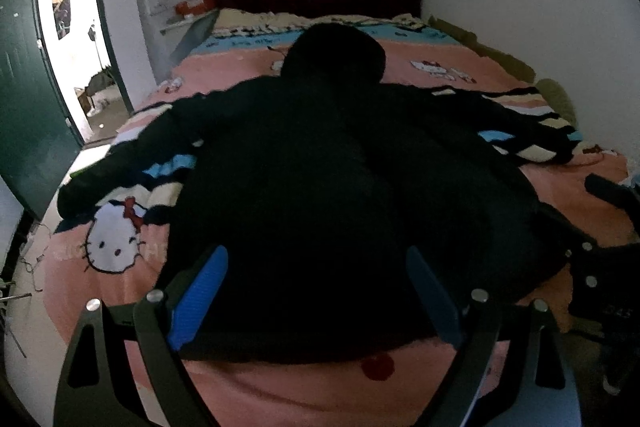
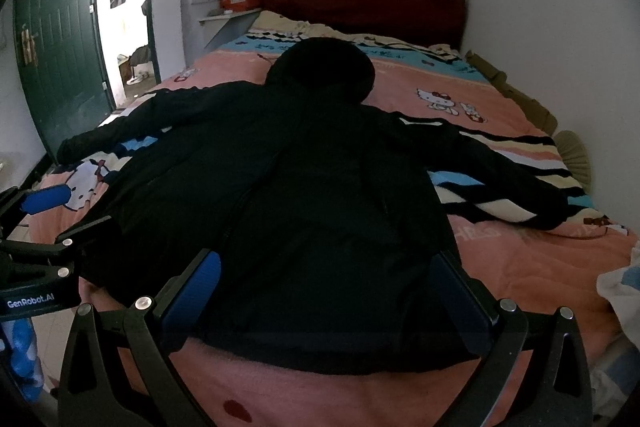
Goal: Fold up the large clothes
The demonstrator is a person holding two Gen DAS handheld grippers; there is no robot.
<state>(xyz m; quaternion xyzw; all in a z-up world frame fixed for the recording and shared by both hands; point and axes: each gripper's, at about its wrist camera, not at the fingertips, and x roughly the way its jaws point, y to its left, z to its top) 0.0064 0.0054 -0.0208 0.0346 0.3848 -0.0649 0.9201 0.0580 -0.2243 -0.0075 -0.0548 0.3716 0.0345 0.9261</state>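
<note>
Jaws of both grippers spread wide, poised above black hoodie hem.

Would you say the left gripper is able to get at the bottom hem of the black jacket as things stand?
Probably yes. The left gripper is open right over the near hem of the jacket, which lies flat on the bed. Nothing sits between its fingers and the hem; the right gripper is off to the side.
</note>
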